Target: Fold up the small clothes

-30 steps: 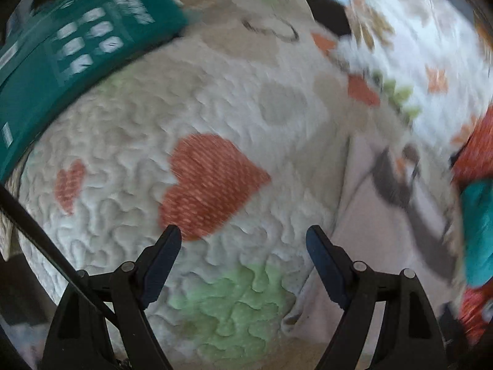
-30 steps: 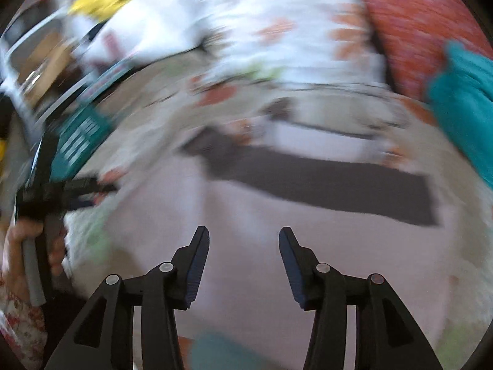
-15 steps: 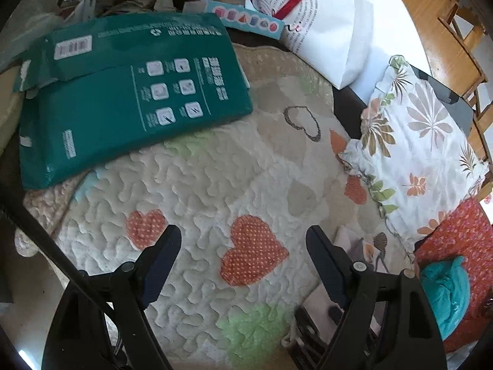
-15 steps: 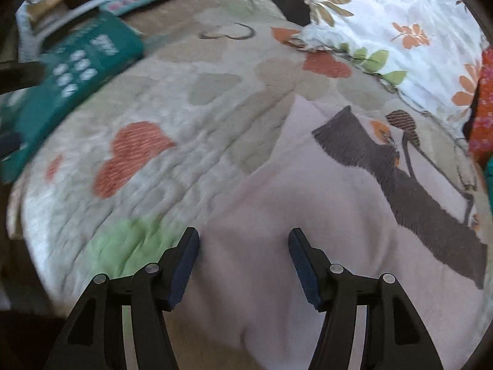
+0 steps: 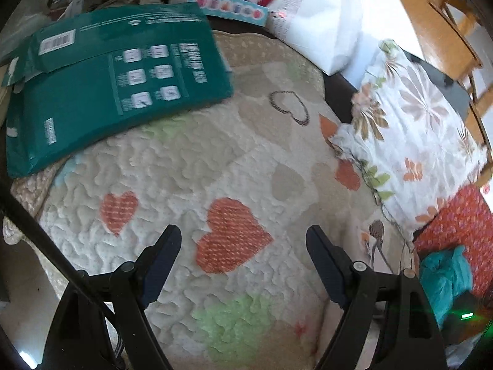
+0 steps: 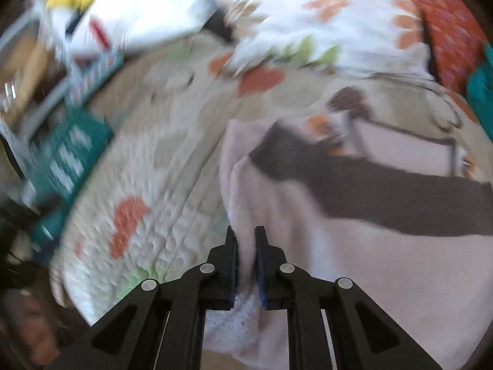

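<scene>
A pale pink small garment (image 6: 339,262) with a dark brown print lies on the heart-patterned quilt (image 5: 185,169). My right gripper (image 6: 245,234) sits at the garment's left edge. Its jaws are closing, with a fold of the pink cloth pinched between the pads. The right wrist view is blurred by motion. My left gripper (image 5: 243,246) hangs open above a red heart on the quilt, with nothing between its fingers. In the left wrist view only a strip of the garment (image 5: 374,240) shows, to the right of the gripper.
A green flat package (image 5: 107,92) lies on the quilt's far left. A white bag (image 5: 314,15) stands behind it. A floral pillow (image 5: 416,129), a red cushion (image 5: 462,225) and a teal cloth (image 5: 443,277) crowd the right side.
The right jaws have gone from wide apart to pinched on the garment's left edge, and that hand has swung sideways. The left gripper has risen from the quilt, still open.
</scene>
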A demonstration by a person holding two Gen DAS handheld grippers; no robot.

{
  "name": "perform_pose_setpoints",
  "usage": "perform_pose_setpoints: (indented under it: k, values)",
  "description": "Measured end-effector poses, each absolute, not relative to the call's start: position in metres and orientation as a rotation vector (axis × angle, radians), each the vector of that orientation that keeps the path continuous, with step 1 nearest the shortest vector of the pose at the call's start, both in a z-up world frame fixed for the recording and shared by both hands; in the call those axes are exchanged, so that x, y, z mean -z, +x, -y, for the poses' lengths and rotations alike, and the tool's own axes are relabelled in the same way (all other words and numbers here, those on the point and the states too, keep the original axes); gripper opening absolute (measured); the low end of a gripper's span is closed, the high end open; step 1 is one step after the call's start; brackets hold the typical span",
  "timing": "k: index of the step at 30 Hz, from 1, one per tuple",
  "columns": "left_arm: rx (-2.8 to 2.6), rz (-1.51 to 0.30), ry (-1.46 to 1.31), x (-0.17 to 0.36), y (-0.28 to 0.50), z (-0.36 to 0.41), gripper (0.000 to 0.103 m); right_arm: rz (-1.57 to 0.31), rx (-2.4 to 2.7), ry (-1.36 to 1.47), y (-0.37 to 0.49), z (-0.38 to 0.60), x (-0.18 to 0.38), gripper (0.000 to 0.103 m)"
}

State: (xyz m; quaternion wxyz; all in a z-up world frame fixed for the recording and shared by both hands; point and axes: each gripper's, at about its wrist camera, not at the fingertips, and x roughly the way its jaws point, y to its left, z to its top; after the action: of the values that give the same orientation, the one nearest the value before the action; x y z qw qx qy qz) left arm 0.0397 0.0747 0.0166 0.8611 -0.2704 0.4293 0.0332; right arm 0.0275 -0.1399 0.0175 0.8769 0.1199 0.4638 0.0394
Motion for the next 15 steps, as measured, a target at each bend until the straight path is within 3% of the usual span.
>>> perform_pose_setpoints:
  k: [7, 15]
  values:
    - [0.094, -0.938, -0.459, -0.014, 0.032, -0.004, 0.082, -0.809, 0.076, 0.436, -0.056, 0.298, -0.061, 0.011]
    - [0.371, -1.010, -0.282, -0.001, 0.019, 0.111, 0.082, -0.910, 0.264, 0.560, -0.129, 0.406, 0.021, 0.010]
